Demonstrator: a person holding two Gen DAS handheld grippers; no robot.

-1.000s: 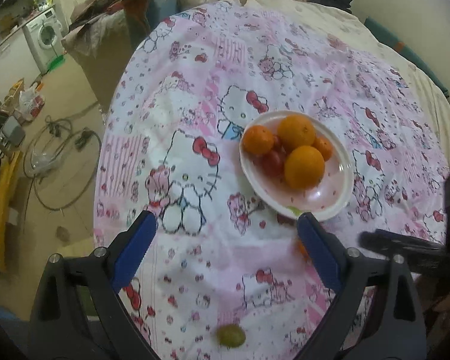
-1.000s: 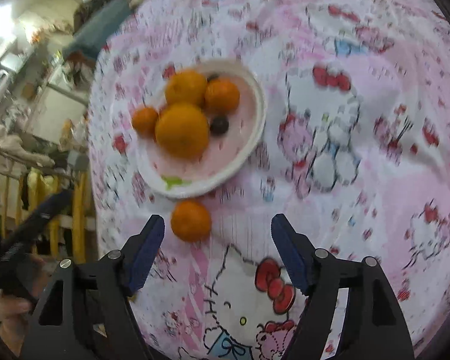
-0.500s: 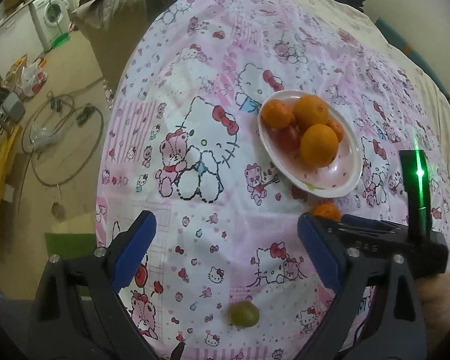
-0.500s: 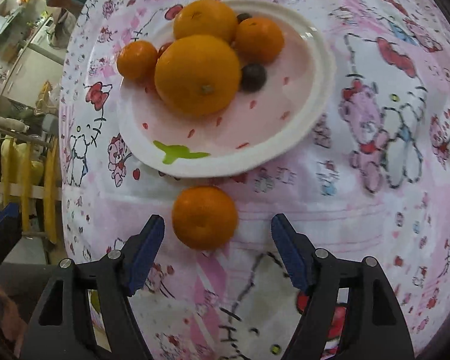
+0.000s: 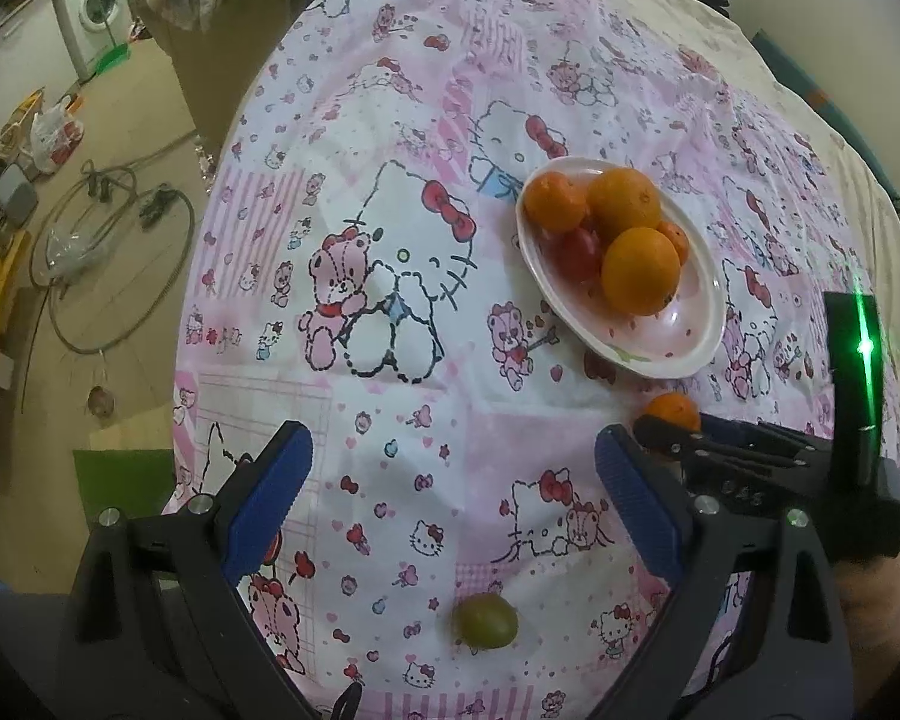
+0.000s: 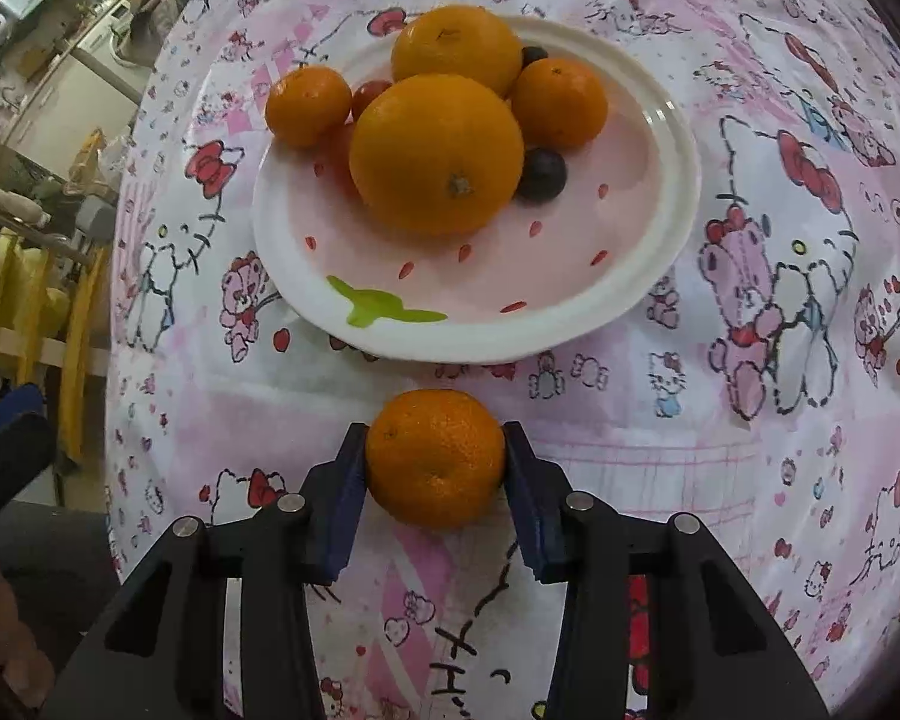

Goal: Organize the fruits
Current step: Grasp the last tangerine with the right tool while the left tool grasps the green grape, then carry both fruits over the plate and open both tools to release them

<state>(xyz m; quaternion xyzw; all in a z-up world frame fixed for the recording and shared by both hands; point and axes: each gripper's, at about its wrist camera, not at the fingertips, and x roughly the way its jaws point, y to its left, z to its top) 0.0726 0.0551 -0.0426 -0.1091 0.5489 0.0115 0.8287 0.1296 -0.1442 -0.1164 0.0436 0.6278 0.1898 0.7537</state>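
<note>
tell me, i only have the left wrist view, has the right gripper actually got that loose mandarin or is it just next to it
Observer: Got it. In the right wrist view both pads of the right gripper press the sides of the loose mandarin.
Operator: is there room on the plate
Observer: Yes, the near half of the plate is bare; the fruit sits bunched at the far side.
Operator: anything small on there i cant see
Observer: Two dark round fruits, one beside the big orange, one tucked behind.
</note>
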